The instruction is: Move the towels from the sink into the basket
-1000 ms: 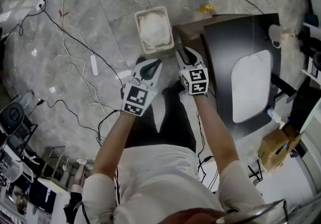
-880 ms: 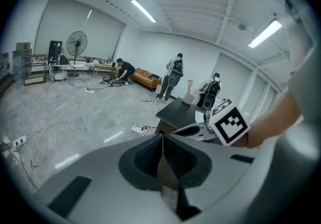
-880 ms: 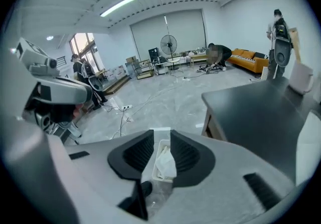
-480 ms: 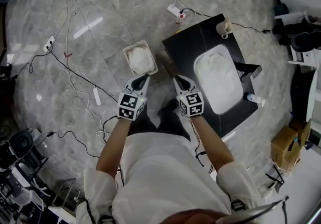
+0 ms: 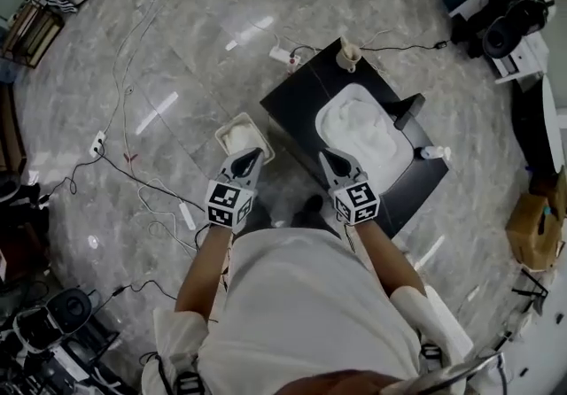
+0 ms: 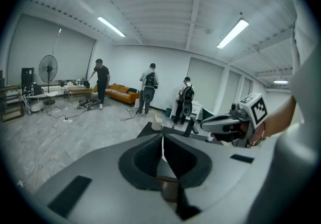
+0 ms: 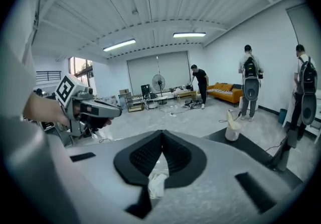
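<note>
**A:** Where do the towels lie?

**B:** Crumpled white towels point(image 5: 363, 132) fill the white oval sink point(image 5: 320, 126), which is set in the middle of the black stand point(image 5: 292, 105). A white bundle point(image 5: 241, 135) already lies in the cream square basket point(image 5: 221, 130), on the grey marble floor point(image 5: 177, 48) just off the stand's left edge.

**A:** How will they handle?

**B:** Soft, light and limp, I'd judge, with nothing to break. A lifted towel will sag and may drag a neighbour along. I'd pinch a raised fold on top of the heap, clear of the black tap point(image 5: 406, 110) at the sink's right rim. I can't tell whether they're wet.

**A:** And the tools?

**B:** Both are empty. The left gripper point(image 5: 254, 153) has its jaws pressed together on nothing. The right gripper point(image 5: 326, 155) has just been closing its jaws, and they now meet with nothing between them. Both are held before the chest, side by side, pointing forward and slightly down. The left is over the basket's near rim, the right over the stand's near edge. Either must open before taking cloth.
</note>
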Motion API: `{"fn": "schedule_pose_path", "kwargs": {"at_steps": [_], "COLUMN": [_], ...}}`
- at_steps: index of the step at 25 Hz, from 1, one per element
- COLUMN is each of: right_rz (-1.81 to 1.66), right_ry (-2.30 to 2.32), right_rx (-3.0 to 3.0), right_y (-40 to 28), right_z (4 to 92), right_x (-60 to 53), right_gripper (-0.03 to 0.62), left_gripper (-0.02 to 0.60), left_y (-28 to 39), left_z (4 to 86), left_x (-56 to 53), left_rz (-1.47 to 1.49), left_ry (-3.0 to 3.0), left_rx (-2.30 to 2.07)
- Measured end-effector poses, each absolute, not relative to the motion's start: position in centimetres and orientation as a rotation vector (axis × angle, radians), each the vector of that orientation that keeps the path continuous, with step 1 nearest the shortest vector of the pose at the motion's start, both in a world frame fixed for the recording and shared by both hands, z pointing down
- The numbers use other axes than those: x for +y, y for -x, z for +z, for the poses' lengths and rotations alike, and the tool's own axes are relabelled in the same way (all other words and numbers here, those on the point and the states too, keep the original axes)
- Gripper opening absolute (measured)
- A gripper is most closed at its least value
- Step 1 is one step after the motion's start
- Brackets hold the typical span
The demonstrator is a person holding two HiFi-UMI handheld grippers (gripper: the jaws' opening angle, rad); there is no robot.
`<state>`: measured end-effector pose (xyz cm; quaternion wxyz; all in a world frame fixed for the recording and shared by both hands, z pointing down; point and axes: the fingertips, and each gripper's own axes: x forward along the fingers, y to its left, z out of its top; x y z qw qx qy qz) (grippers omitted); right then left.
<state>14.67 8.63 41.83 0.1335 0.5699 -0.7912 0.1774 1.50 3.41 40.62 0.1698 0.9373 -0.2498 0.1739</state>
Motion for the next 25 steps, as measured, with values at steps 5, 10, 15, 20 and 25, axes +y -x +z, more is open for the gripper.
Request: {"fn": "schedule_pose_path", "kwargs": {"at_steps": [5,10,15,20,25], "right_rz": [0.482,0.471,0.384,0.339,0.334], "right_ry": [-1.797,-1.970,-2.106,-2.169,-2.211], "right_rx": [-2.258,-2.196,-2.089,-1.989,-1.944], "right_y": [-19.0,-23.4,-26.9,-28.9,-31.4], "right_z": [38.0,34.5,32.6,32.2,32.5], "right_x": [11.0,13.4,15.5,17.6,19.2], "right_gripper": [-0.005,-0.005,-0.005,-0.003,-0.003], "left_gripper": [0.009,0.009,0.009,0.009,0.009], "left_y": [-4.6,-7.0,-8.4,-9.7,-12.0], "left_z": [37.4,34.6,32.7,31.7,31.9], "left_x": [5.4,6.8,6.8,7.2,7.6], "left_rz": [0.413,0.352,0.293,0.282,0.300], "left_ry": [-2.683,-2.739,-2.759,-2.787,-2.809], "left_rx": [-0.635,-0.582,-0.563,-0.505,-0.462]}}
